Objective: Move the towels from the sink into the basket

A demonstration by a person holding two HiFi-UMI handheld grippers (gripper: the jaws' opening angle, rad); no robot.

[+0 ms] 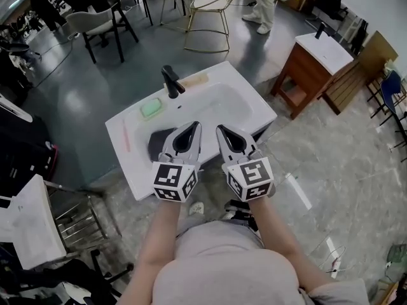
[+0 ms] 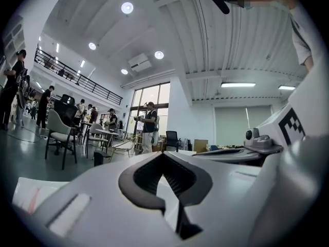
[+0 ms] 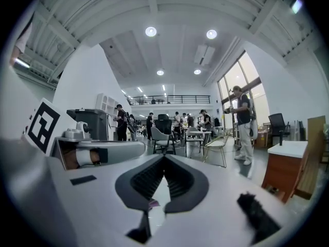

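Head view: left gripper (image 1: 191,131) and right gripper (image 1: 224,134) hover side by side above the white sink (image 1: 254,108); a dark grey towel (image 1: 159,146) lies in its near left part

Left gripper view: fingers (image 2: 138,180) pressed together, empty

Right gripper view: fingers (image 3: 131,187) together, nothing between

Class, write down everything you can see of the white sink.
The sink is a white, glossy, rectangular top with a shallow basin sunk into it. A black tap stands at its back edge, a green soap bar rests on its left ledge, and a dark towel lies at its near left.
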